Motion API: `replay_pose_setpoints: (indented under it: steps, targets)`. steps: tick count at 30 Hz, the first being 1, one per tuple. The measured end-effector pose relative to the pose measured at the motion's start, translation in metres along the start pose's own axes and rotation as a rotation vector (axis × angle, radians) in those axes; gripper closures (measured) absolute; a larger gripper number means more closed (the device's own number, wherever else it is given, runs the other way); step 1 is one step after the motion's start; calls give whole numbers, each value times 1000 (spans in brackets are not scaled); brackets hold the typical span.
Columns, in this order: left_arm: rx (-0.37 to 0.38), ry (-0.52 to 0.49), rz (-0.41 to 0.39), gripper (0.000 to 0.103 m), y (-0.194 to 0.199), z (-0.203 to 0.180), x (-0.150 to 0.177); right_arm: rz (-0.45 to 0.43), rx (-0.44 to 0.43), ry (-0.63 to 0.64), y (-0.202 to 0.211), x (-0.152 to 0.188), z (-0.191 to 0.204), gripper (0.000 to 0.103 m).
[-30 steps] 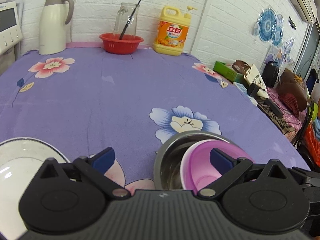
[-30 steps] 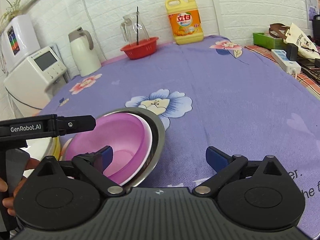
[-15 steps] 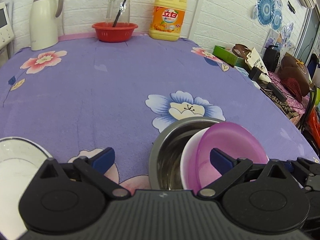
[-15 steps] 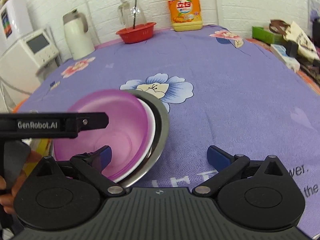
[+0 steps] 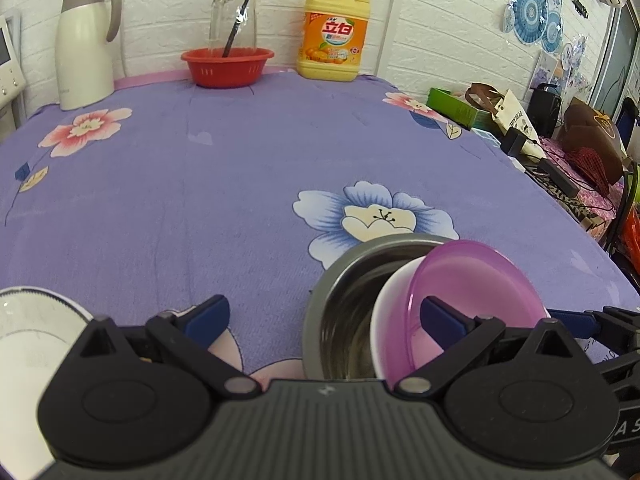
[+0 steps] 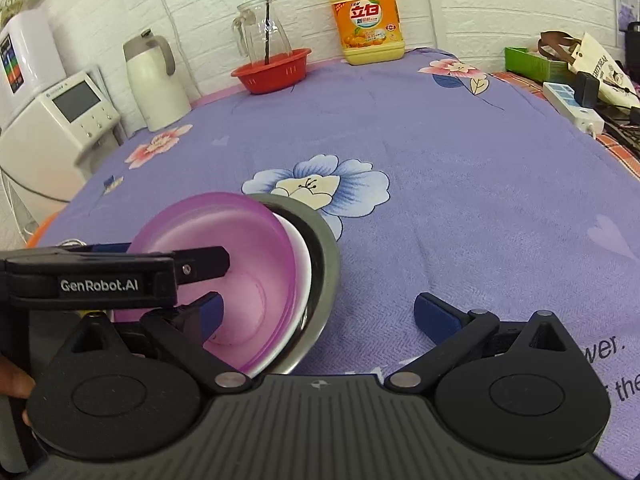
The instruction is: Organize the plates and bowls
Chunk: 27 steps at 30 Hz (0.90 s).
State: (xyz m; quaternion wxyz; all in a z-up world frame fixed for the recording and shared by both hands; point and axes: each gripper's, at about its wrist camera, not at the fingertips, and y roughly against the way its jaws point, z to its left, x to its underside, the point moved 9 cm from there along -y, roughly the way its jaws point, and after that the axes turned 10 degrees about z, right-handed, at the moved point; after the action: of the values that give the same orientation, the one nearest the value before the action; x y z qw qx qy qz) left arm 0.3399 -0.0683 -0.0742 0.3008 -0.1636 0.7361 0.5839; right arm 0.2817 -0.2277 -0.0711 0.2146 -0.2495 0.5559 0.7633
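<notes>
A purple bowl (image 5: 476, 284) sits tilted inside a white bowl (image 5: 390, 300), both nested in a steel bowl (image 5: 340, 276) on the purple floral tablecloth. The stack also shows in the right wrist view, purple bowl (image 6: 240, 240) inside steel bowl (image 6: 324, 248). My left gripper (image 5: 322, 314) is open, its right finger over the purple bowl's rim. My right gripper (image 6: 316, 312) is open, its left finger inside the purple bowl. A white plate (image 5: 28, 320) lies at the lower left in the left wrist view.
At the back stand a white thermos (image 5: 82, 44), a red basket (image 5: 227, 65) with a glass jug, and a yellow detergent bottle (image 5: 332, 32). A white appliance (image 6: 52, 120) is at the left. Bags, a power strip and cables crowd the right edge (image 5: 560, 152).
The purple and white bowls have tipped up more steeply inside the steel bowl. Both grippers have shifted slightly and stay open.
</notes>
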Motion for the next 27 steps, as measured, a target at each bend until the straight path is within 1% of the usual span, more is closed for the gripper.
replay_pose_setpoints:
  steps: [4,8,16,18,20,22,24,25,27]
  targets:
    - [2,-3,-3,3,0,-1,0,-12,-27,12,2,0,5,0]
    - [1,-8,-2,3,0,-1,1,-6,-42,11,-1,1,7,0]
    - [-11,-36,3,3,1,-5,6,-5,-22,37,-4,3,8,0]
    - [2,-38,1,3,2,-6,7,2,-1,73,-7,4,11,0]
    - [44,-25,-10,3,7,-7,8,10,21,103,-8,5,14,0]
    - [71,-15,-17,3,12,-7,7,14,23,98,-9,4,13,0]
    - [78,-16,-16,3,13,-7,7,11,12,68,-6,3,10,0]
    - [79,-19,-18,3,13,-7,6,-1,-8,52,-4,3,10,0]
    - [82,-22,-19,3,12,-8,6,-16,-12,52,0,4,10,0]
